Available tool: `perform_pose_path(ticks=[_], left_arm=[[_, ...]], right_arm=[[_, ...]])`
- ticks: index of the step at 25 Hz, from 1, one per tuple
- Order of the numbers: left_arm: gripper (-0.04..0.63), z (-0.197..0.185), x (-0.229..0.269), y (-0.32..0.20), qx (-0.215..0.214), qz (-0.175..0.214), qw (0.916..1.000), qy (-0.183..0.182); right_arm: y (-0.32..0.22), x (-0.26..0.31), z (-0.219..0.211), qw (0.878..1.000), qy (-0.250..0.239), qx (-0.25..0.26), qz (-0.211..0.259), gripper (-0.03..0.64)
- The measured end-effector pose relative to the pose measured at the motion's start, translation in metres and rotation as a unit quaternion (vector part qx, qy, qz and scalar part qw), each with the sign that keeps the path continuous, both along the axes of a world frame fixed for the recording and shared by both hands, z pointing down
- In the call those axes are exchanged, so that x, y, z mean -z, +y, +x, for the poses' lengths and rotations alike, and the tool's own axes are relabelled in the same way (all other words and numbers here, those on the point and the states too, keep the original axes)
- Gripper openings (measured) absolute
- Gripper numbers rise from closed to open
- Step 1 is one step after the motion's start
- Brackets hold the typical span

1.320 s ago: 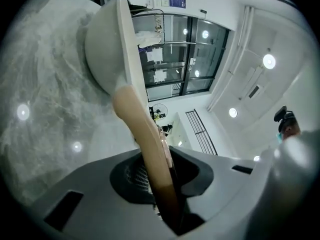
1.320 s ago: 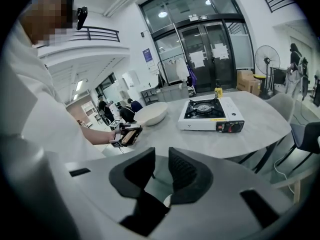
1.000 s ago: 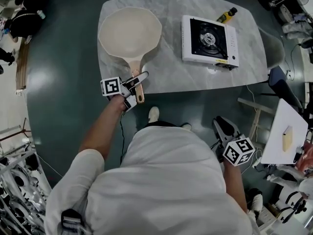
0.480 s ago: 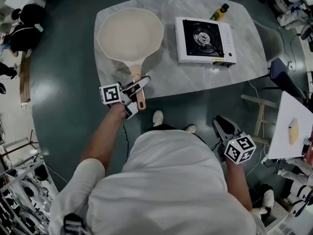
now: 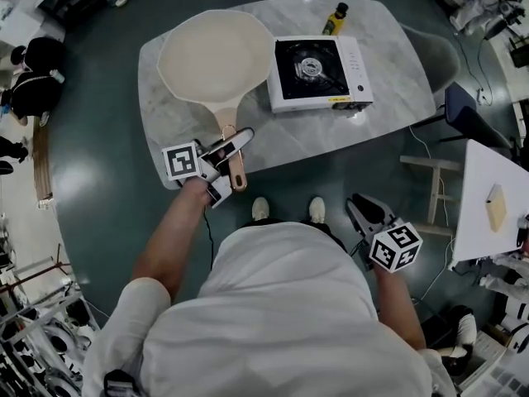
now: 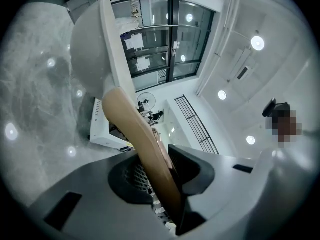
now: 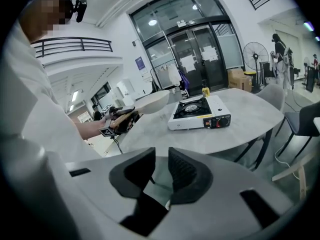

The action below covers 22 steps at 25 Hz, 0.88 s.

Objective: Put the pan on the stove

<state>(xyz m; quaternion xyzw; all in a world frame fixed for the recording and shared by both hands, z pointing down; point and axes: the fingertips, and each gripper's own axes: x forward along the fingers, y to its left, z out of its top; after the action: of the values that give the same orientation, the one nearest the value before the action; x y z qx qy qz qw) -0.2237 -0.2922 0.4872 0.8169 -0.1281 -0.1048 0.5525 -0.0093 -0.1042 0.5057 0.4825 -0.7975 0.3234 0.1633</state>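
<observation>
Left gripper (image 5: 234, 145), jaws just eased slightly wider yet clamped on the handle (image 6: 142, 149), holds the pan (image 5: 216, 55) raised over the table (image 5: 331, 131), handle pointing back at the person, stove (image 5: 319, 74) just right of it; right gripper (image 5: 362, 212) hangs apart, empty.

Lab-like hall: glass doors (image 7: 200, 49), balcony railing (image 7: 75, 45), standing fan (image 7: 255, 51), cluttered equipment (image 5: 33, 346)

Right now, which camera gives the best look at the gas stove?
The head view: the gas stove lies whole from above, burner plain, right of the pan. The right gripper view shows it small, from the side, with its front knob. The left gripper view shows only a white edge behind the pan's handle.
</observation>
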Motion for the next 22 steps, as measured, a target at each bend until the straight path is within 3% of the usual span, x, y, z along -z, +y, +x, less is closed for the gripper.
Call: perform_pose_path(ticks=[10,22], left_arm=[[0.11,0.116,0.032,0.013,-0.02,-0.003,0.9996,0.021],[0.114,0.231,0.023,0.01,-0.018,-0.019,0.999,0.037]], right_arm=[[-0.002,0.008,0.083,1.0,-0.011,0.0,0.017,0.086],[-0.004,-0.004,0.181,1.0,-0.019,0.01,0.011,0.084]])
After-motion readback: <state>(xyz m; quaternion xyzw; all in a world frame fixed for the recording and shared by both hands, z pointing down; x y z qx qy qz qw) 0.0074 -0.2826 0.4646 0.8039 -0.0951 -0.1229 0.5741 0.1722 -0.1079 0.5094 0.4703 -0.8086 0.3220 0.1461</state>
